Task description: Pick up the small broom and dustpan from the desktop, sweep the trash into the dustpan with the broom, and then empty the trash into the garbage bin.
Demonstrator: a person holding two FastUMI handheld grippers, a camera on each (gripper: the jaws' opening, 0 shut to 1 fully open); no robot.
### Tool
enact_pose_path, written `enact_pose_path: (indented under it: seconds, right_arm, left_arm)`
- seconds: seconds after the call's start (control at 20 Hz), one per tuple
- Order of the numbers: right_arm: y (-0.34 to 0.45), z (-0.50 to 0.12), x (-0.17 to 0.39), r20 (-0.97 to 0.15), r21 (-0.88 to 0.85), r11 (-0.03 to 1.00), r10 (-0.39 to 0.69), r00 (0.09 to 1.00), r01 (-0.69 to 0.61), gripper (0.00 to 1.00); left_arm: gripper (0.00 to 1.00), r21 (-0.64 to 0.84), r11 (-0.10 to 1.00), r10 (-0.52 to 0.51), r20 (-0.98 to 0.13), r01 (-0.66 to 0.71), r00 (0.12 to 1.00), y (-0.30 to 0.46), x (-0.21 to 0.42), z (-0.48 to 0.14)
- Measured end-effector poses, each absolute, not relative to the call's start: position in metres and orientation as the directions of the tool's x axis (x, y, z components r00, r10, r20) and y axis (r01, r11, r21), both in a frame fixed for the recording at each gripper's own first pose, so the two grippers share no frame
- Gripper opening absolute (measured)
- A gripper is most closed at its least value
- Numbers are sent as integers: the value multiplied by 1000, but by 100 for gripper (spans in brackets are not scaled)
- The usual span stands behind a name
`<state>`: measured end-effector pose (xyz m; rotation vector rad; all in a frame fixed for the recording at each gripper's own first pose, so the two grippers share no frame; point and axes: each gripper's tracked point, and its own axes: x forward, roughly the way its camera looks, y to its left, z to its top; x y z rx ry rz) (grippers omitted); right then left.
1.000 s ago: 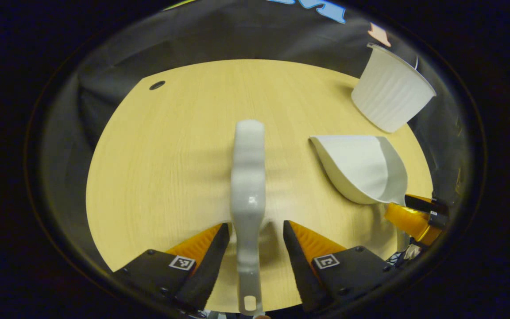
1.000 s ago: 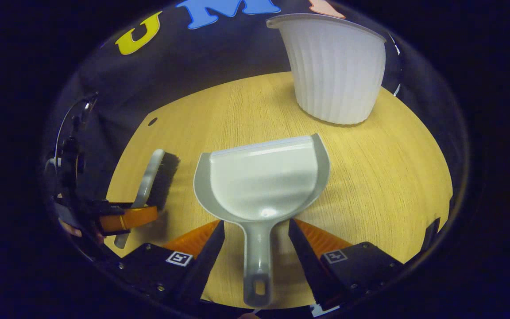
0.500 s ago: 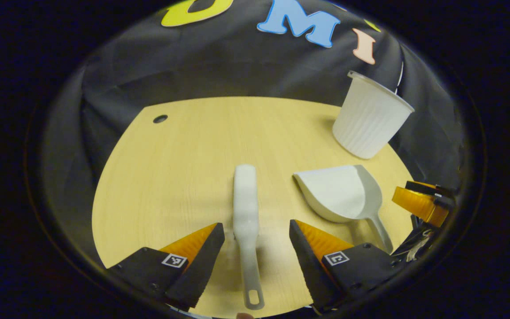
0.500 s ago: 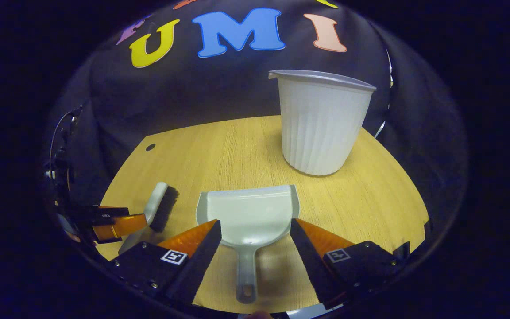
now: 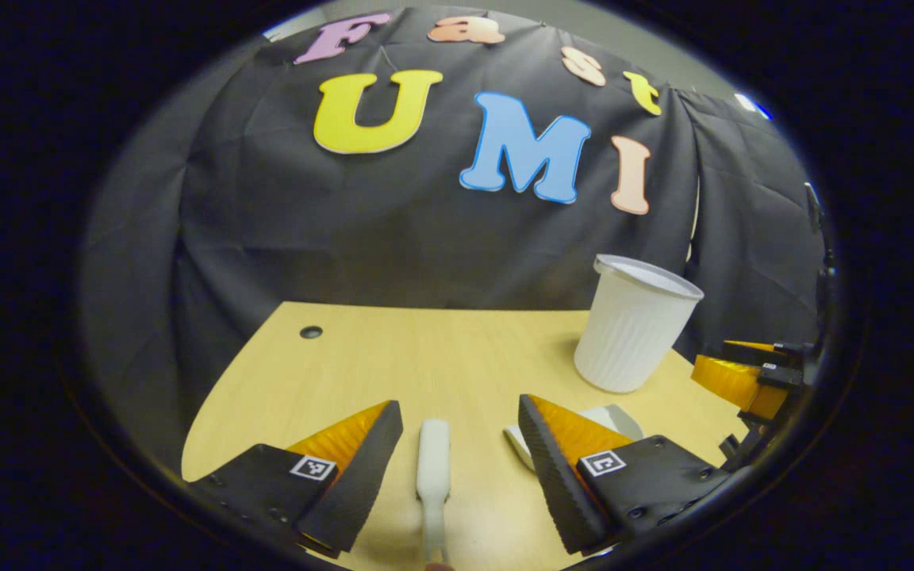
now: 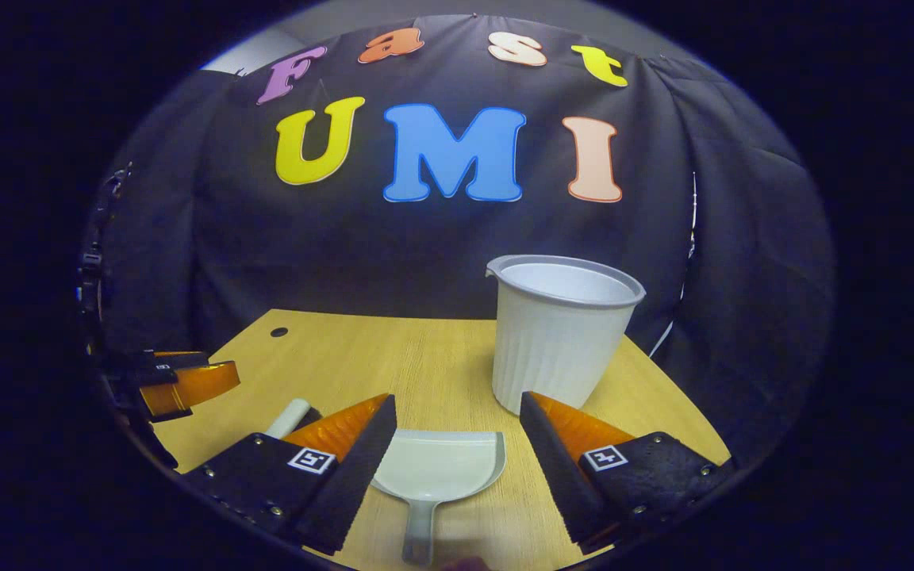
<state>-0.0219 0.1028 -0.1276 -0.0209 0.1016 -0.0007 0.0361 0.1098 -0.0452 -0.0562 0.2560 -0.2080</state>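
The small white broom [image 5: 432,476] lies on the wooden desktop [image 5: 425,357], handle toward me, between the fingers of my open left gripper [image 5: 461,456], which does not touch it. Its tip [image 6: 289,415] peeks out in the right gripper view too. The grey-white dustpan [image 6: 441,469] lies flat with its handle toward me, below the open right gripper [image 6: 457,452], untouched; a corner of the dustpan [image 5: 620,416] shows in the left gripper view. The white ribbed garbage bin [image 6: 560,337] stands upright at the back right, also seen as the bin [image 5: 631,325].
The desktop's curved edge [image 6: 211,357] drops off at the left, with a cable hole [image 5: 311,331] near the back. The right gripper's orange finger [image 5: 739,381] is at the far right of the left gripper view; the left gripper's finger [image 6: 187,385] is at the far left of the right gripper view.
Both grippers have pulled back and tilted up. The broom and dustpan now sit lower and smaller between the open fingers, and more of the booth wall is in view.
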Motion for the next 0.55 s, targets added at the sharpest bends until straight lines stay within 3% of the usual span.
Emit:
enact_pose_path:
  seconds: [0.35, 0.55]
  right_arm:
    - [81, -73, -39, 112, -119, 993, 36, 993, -22, 98]
    - [78, -60, -44, 144, -135, 990, 59, 988, -39, 95]
  left_arm:
    - [96, -66, 989, -130, -11, 129, 991, 121, 2, -26]
    - [96, -40, 993, -108, 66, 111, 992, 119, -12, -12]
